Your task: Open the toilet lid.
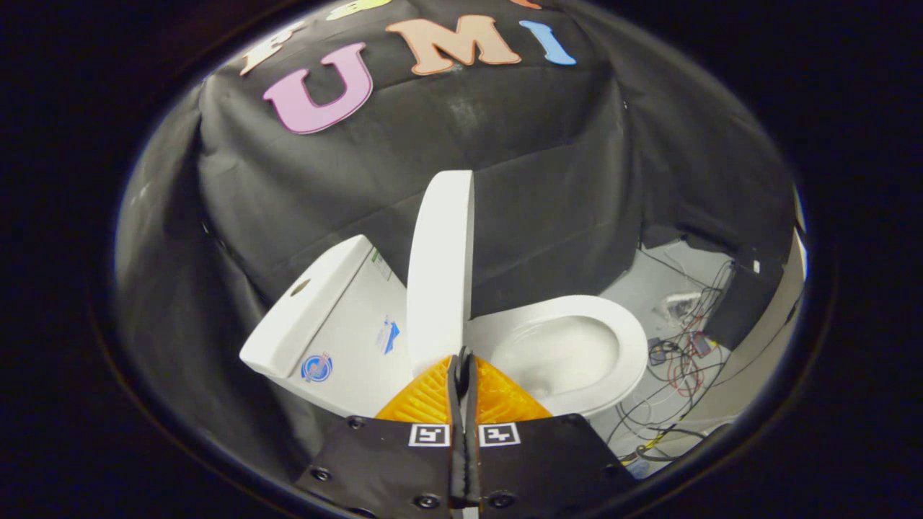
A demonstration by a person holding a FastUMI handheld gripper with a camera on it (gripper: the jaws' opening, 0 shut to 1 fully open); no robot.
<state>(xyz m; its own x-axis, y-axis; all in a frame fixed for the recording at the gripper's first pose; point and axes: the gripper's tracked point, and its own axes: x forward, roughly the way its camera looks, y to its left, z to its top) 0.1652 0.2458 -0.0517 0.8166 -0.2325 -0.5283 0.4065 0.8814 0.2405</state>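
The toilet lid stands raised at twelve o'clock of the gripper, its fingers pressed together, pinching nothing. The bowl lies open at two o'clock.

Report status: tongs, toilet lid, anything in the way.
Tongs shut, empty, tips at the lower edge of the toilet lid. Lid raised, upright, bowl exposed. Nothing blocking; cables on floor beyond.

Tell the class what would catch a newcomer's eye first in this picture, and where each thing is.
First the white toilet lid, raised on edge just ahead of the gripper, whose fingers are closed together at the lid's lower edge with nothing visibly between them. Beside the lid lies the open bowl, and on its other side the tank. Beyond the bowl, a tangle of cables lies on the floor.
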